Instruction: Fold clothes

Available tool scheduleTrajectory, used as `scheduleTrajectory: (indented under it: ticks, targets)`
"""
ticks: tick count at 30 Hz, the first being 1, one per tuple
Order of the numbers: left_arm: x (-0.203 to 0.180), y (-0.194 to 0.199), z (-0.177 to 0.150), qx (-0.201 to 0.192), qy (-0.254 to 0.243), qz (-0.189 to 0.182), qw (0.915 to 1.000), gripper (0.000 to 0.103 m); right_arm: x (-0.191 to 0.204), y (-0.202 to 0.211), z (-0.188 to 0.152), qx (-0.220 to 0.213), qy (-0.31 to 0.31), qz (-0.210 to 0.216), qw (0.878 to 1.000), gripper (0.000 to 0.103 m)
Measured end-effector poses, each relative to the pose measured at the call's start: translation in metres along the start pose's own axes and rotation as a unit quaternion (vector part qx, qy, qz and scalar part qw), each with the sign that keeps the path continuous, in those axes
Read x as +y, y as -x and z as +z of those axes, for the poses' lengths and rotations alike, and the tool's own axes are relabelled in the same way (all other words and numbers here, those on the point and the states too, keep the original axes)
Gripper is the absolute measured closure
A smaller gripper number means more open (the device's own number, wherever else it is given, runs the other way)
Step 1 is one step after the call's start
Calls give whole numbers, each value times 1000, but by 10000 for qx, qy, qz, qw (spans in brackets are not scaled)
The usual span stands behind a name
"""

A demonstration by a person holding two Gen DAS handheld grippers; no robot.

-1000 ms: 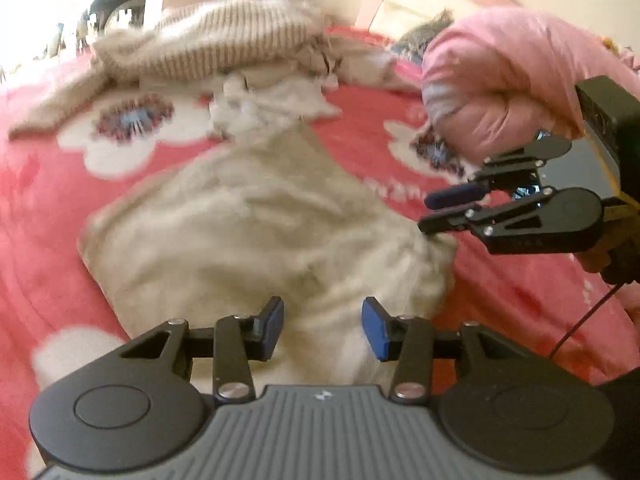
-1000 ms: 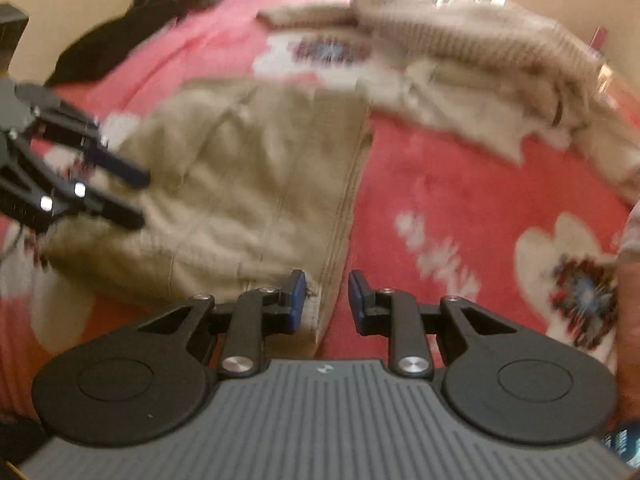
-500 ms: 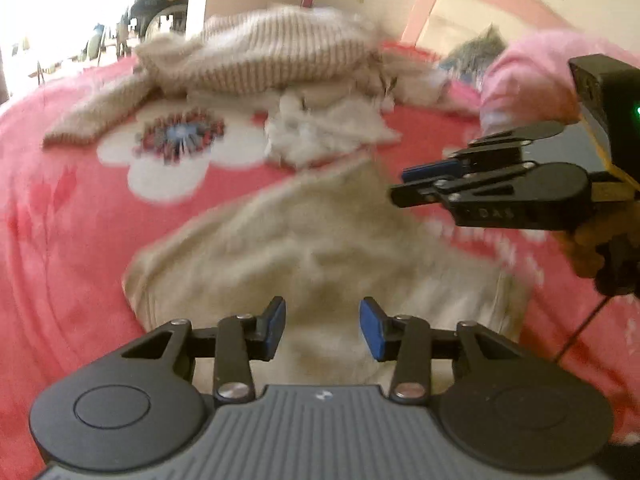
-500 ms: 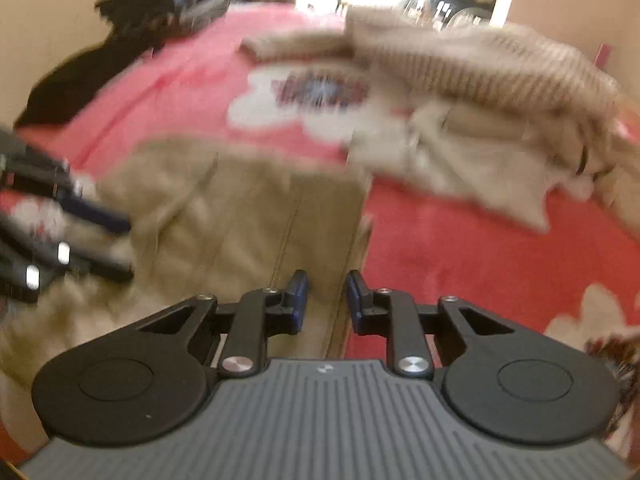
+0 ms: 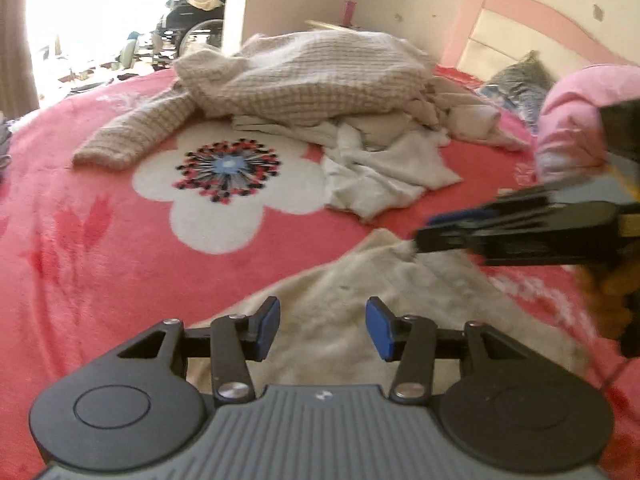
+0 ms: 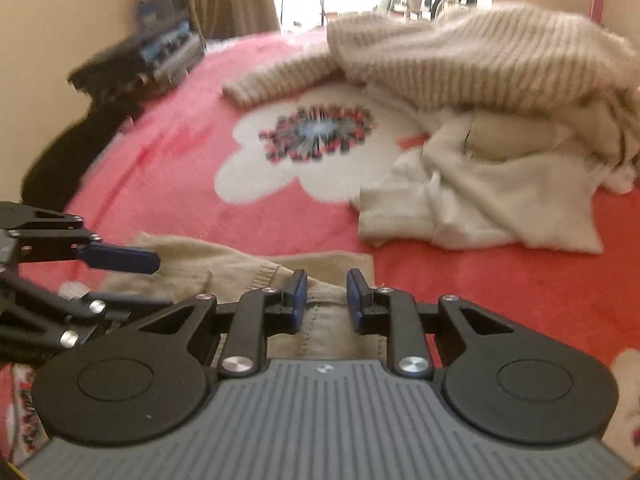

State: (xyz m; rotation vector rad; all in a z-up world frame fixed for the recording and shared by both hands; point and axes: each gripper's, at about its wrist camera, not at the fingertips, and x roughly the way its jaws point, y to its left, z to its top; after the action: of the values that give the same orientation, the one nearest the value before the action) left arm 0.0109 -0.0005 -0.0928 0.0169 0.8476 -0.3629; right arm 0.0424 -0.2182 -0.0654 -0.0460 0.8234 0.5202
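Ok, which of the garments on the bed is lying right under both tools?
The flat beige garment nearest the cameras; the striped knit sweater and the crumpled white garment lie heaped farther away.

The bed's red blanket is a plush, fuzzy fleece printed with white flowers. The beige garment looks like soft, matt brushed cloth; the striped sweater is chunky ribbed knit. The left gripper is matt black plastic with shiny metal rivets and blue rubbery pads.
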Motion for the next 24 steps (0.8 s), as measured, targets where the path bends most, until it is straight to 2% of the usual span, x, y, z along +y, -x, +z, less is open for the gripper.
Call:
scheduleTrajectory:
  ticks: [1, 3, 5, 8, 11, 14, 16, 18, 19, 21, 24]
  targets:
    - [3, -6, 0, 107, 7, 107, 9999, 53, -2, 4, 0, -15, -57, -15, 10000, 82]
    - [10, -23, -1, 326, 190, 52, 9993, 52, -7, -8, -5, 159, -117, -102, 9998, 83]
    - [12, -11, -1, 220, 345, 1, 9992, 54, -12, -25, -12, 309, -211, -128, 9992, 84]
    - [10, 27, -6, -45, 411, -158, 9990, 54, -11, 3, -8, 124, -273, -64, 9995, 83]
    - [3, 66, -20, -216, 346, -387, 9984, 53, -8, 55, -14, -145, -141, 211, 9996, 82]
    - [-19, 84, -43, -39, 61, -809, 9967, 53, -3, 91, -36, -17, -48, 840, 9965, 82]
    - [-42, 75, -61, 354, -269, -979, 9942, 52, 2, 97, -57, 180, 106, 998, 9948, 83]
    - [-62, 60, -74, 722, -495, -767, 9932, 54, 8, 77, -78, 506, 36, 671, 9965, 83]
    - [-69, 62, -76, 643, -663, -626, 9938, 54, 10, 66, -89, 671, -5, 498, 9965, 83]
    - [-76, 67, -73, 569, -822, -454, 9940, 55, 17, 68, -91, 496, -128, 313, 9982, 83]
    - [-71, 79, -66, 536, -440, -442, 9966, 55, 24, 94, -85, 186, -246, 161, 9994, 82]
